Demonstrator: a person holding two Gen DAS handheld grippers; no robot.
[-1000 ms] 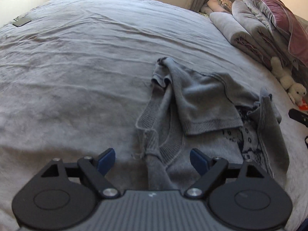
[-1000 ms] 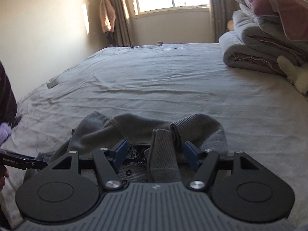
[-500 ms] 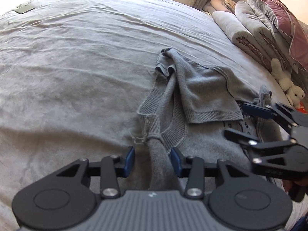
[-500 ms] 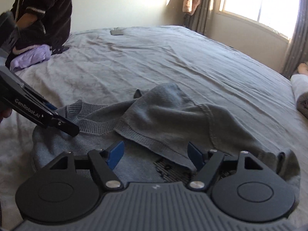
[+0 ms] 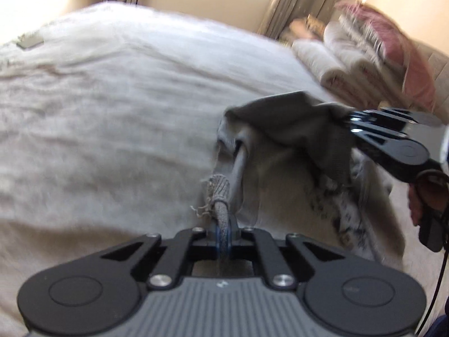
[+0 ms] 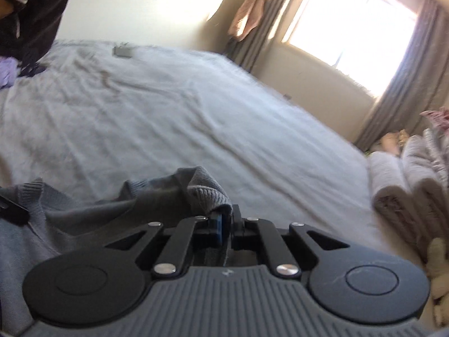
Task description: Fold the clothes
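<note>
A grey knit sweater [image 5: 280,174] with a dark patterned part lies crumpled on the bed. My left gripper [image 5: 223,231] is shut on a ribbed edge of the sweater, which is bunched between its blue pads. My right gripper [image 6: 224,224] is shut on another fold of the sweater [image 6: 157,196] and holds it lifted off the bed. The right gripper also shows in the left wrist view [image 5: 348,120], at the right, with dark cloth hanging from it. Both views are blurred by motion.
The grey bedspread [image 5: 112,112] stretches far to the left and back. Rolled blankets [image 5: 336,64] and a pink pillow [image 5: 398,56] are stacked at the right. A soft toy [image 6: 440,269] lies near them. A flat dark object [image 6: 123,51] lies at the bed's far edge.
Both grippers have closed on the sweater. The right gripper has lifted its fold off the bed, and both cameras have tilted up.
</note>
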